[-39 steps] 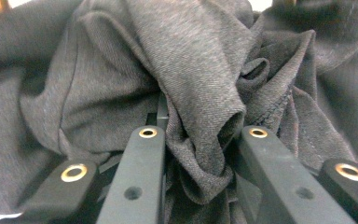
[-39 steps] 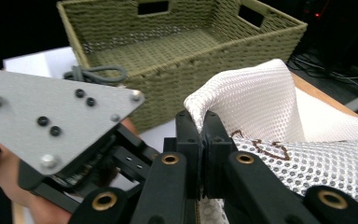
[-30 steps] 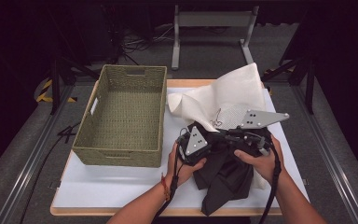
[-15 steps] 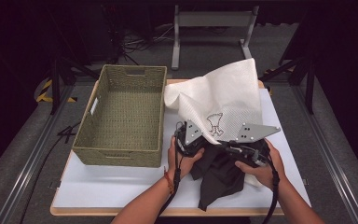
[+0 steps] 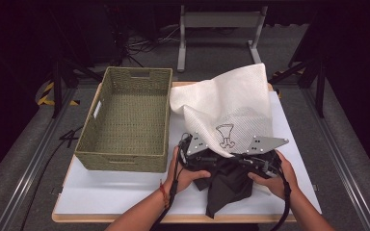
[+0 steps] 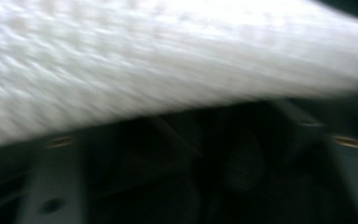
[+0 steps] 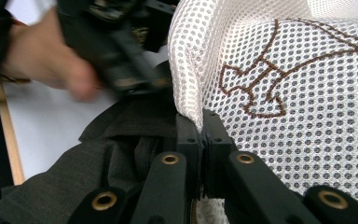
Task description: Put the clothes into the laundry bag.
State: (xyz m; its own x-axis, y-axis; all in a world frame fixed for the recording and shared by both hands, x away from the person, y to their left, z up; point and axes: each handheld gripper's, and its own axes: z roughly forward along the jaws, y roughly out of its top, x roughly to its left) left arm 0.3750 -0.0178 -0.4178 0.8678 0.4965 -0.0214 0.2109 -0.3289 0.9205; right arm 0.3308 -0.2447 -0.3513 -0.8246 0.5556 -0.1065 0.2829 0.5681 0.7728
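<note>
A white mesh cloth [image 5: 226, 110] with a brown emblem lies over the right half of the table, its near edge draped on a black garment [image 5: 226, 180]. My right gripper [image 7: 200, 126] is shut on the white mesh cloth [image 7: 284, 70] at that edge, with the black garment [image 7: 98, 163] just below. In the high view the right gripper [image 5: 250, 156] sits close to the left gripper [image 5: 207, 155]. The left gripper [image 6: 200, 154] has just been opening; its jaws stand apart under the blurred white cloth [image 6: 168, 56], with nothing pressed between them.
A woven green-brown basket [image 5: 125, 120] stands on the left of the white table top [image 5: 115, 192], a hand's width from the left hand. A metal stand [image 5: 221, 19] is on the floor beyond the table.
Both hands have sunk toward the table and drawn the white cloth's near edge down over the black garment. The cloth, lifted half a second ago, now lies lower and flatter.
</note>
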